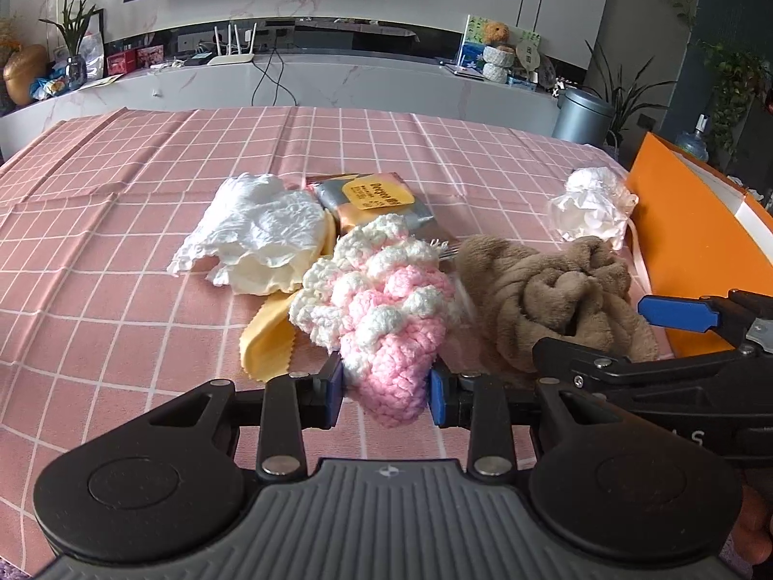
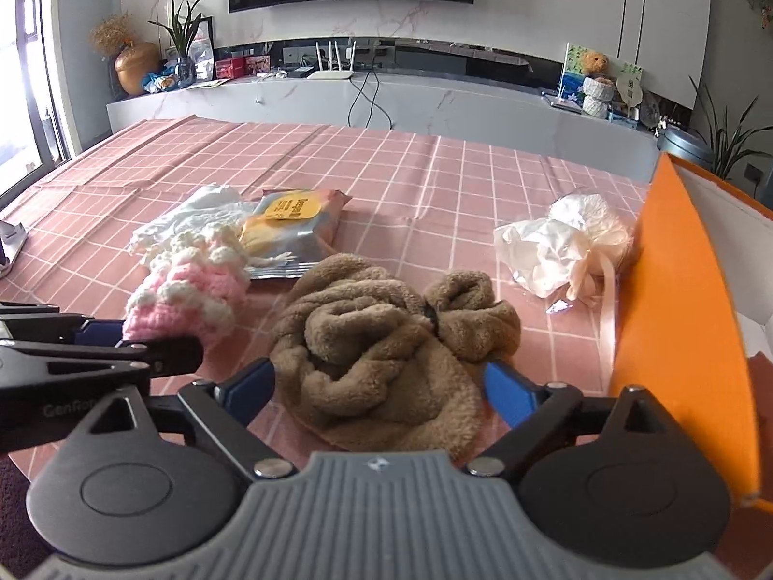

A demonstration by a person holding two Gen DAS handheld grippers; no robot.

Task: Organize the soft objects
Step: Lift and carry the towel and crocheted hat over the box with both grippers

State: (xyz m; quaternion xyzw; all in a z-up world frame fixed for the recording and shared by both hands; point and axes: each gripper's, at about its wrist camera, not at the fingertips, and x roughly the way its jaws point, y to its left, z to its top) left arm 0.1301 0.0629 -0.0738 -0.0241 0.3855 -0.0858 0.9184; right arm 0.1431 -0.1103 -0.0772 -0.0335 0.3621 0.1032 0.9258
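A pink and white crocheted piece (image 1: 386, 319) lies on the pink checked tablecloth (image 1: 121, 251), and my left gripper (image 1: 386, 392) is shut on its near end. Just right of it sits a crumpled brown fleece towel (image 2: 377, 338). My right gripper (image 2: 379, 383) stands open, a blue pad on either side of the towel's near part, neither pad pressing it. A crumpled white paper towel (image 1: 256, 232) and a yellow cloth (image 1: 265, 338) lie left of the crocheted piece. A white wad with a peach ribbon (image 2: 565, 246) lies at the right.
An orange box (image 2: 676, 290) with a white inside stands at the table's right edge, close to the right gripper. A grey and orange wipes packet (image 1: 372, 198) lies behind the crocheted piece. Beyond the table are a white TV shelf and plants.
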